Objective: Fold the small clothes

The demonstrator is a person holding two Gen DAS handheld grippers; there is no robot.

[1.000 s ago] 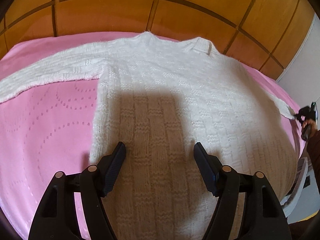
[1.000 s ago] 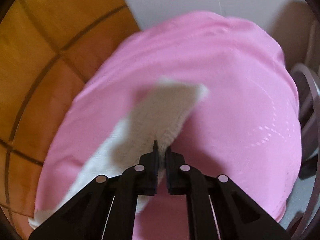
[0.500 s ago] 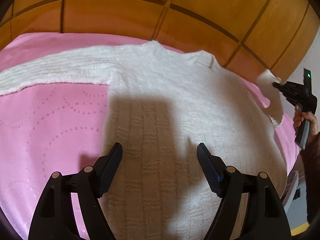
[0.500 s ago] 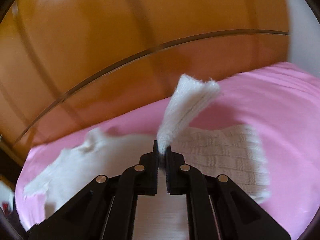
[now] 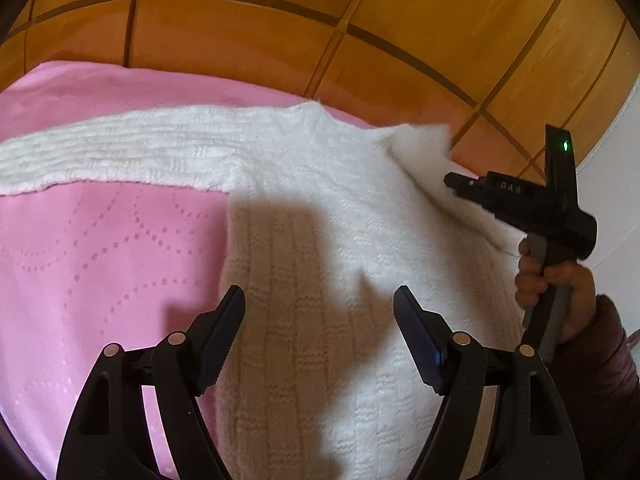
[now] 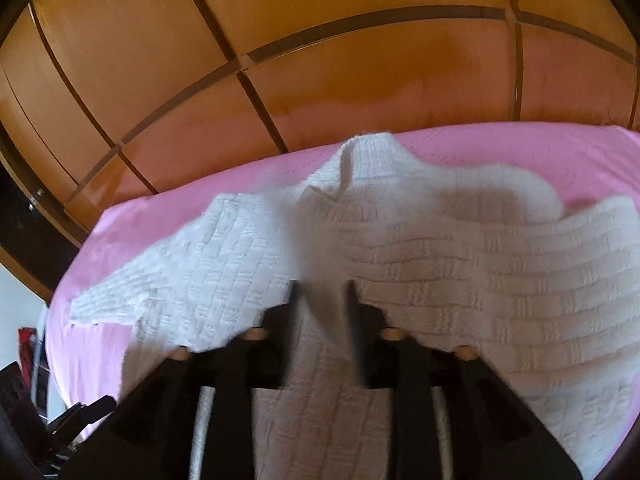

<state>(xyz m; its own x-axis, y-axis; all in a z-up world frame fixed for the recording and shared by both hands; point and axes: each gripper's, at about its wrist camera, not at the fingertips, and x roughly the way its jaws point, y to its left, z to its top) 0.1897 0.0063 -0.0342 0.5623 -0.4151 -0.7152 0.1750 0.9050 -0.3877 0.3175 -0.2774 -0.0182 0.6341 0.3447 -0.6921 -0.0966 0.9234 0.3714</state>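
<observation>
White knitted sweater (image 5: 328, 248) lies under both grippers' parted, empty fingers; its spread sleeve (image 5: 120, 156) stretches leftward, apparently nearer the left gripper (image 5: 320, 336) than the right gripper (image 6: 322, 300), just opened.

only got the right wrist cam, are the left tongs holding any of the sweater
Observer: No. The left tongs hang open above the sweater body, nothing pinched.
Operator: what's left to fold
Observer: The outstretched sleeve lies flat across the pink cover, not folded in.
Operator: and the bit i carried over
Observer: The right tongs have just been opening. The sleeve end sits just beyond their tip, by the sweater's shoulder.
</observation>
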